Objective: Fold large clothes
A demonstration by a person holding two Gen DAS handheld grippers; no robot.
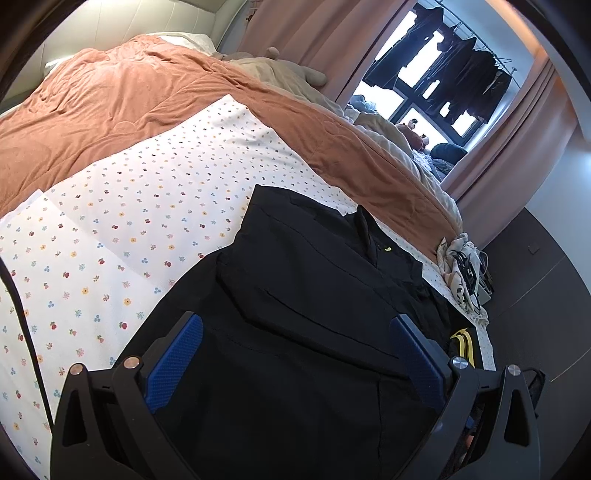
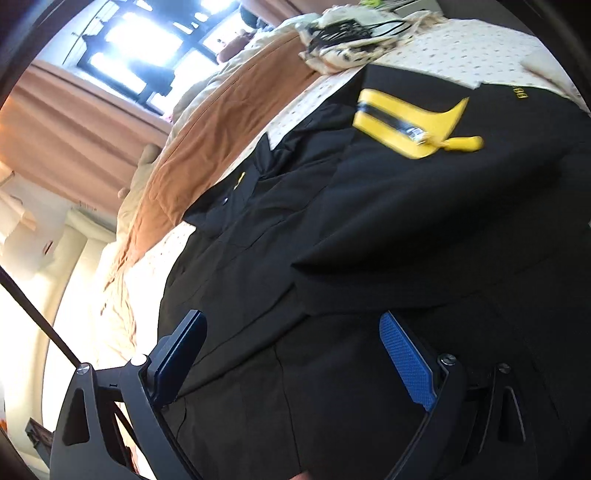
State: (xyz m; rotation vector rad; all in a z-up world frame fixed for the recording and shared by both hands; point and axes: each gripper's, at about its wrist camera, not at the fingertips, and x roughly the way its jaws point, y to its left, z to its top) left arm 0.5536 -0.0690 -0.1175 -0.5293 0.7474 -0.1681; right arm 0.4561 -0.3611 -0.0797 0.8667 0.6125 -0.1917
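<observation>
A large black garment (image 1: 306,295) lies partly folded on the flowered bed sheet (image 1: 122,221). It has a yellow zip patch (image 2: 402,122), which shows as a sliver in the left wrist view (image 1: 463,341). My left gripper (image 1: 295,325) is open just above the garment's near part, its blue pads (image 1: 173,365) wide apart with nothing between them. My right gripper (image 2: 295,325) is also open over the black cloth (image 2: 369,240), holding nothing. Its blue pad (image 2: 406,358) shows on the right.
An orange quilt (image 1: 129,99) covers the far half of the bed. A cream cloth with black cables (image 1: 463,269) lies at the bed's corner, also in the right wrist view (image 2: 343,33). Pink curtains (image 1: 306,33) and a window with hanging dark clothes (image 1: 454,66) stand beyond.
</observation>
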